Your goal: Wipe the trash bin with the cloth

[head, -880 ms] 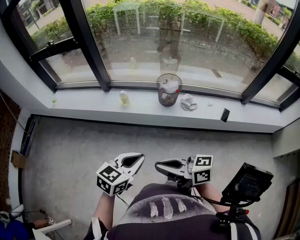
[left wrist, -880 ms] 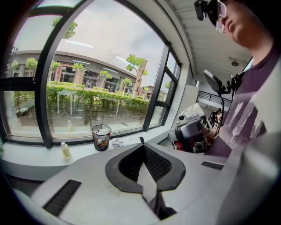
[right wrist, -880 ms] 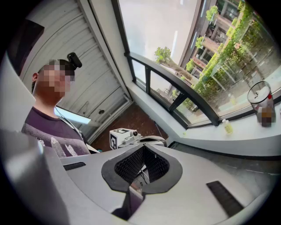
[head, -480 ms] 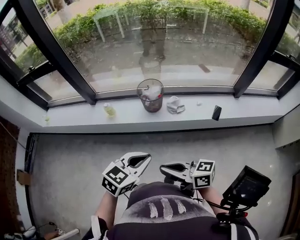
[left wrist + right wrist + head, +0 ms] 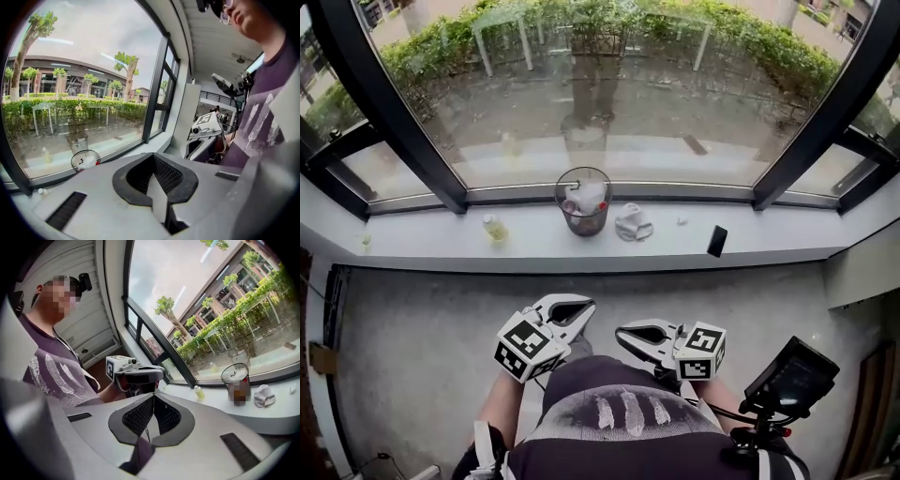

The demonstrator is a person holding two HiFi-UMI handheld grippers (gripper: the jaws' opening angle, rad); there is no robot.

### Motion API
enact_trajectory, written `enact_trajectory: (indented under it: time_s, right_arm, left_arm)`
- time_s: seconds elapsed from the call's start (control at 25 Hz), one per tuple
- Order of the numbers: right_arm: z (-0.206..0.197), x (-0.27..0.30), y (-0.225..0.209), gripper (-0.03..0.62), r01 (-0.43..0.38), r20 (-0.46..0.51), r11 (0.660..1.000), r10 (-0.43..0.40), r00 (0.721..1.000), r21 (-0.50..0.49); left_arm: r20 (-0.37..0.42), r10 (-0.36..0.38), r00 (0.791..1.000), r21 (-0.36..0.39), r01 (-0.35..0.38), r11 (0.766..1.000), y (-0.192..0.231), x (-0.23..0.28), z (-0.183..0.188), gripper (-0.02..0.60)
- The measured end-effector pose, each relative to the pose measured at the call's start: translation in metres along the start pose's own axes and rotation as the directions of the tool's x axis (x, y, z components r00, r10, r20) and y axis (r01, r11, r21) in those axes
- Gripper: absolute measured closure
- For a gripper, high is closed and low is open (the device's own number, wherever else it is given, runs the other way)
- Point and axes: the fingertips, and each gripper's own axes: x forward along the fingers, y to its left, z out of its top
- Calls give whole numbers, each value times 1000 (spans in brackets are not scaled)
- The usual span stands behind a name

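A dark mesh trash bin with white litter inside stands on the white window sill; it also shows small in the left gripper view and in the right gripper view. A crumpled white cloth lies just right of the bin. My left gripper and right gripper are held close to my body, far from the sill, tips facing each other. Both are shut with nothing between the jaws.
A small yellow-green bottle stands left of the bin, and a black phone-like object lies on the sill to the right. Grey floor separates me from the sill. A black device on a stand is at my right.
The view has shifted: the sill, bin and cloth now sit lower and further left in the head view. Both grippers stay shut near my body.
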Motion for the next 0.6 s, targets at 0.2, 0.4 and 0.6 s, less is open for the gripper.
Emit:
enact_trajectory:
  time_s: [0.2, 0.4, 0.6]
  right_arm:
    - [50, 39, -32, 594, 84, 14, 996, -84, 996, -7]
    - [98, 82, -57, 594, 126, 48, 992, -125, 991, -17]
    - [112, 122, -75, 594, 161, 7, 985, -161, 987, -67]
  left_arm:
    - [43, -59, 997, -10, 59, 998, 60, -3, 29, 583]
    - [101, -117, 988, -54, 123, 991, 116, -14, 47, 583]
    - [111, -150, 982, -73, 158, 985, 161, -20, 46, 583]
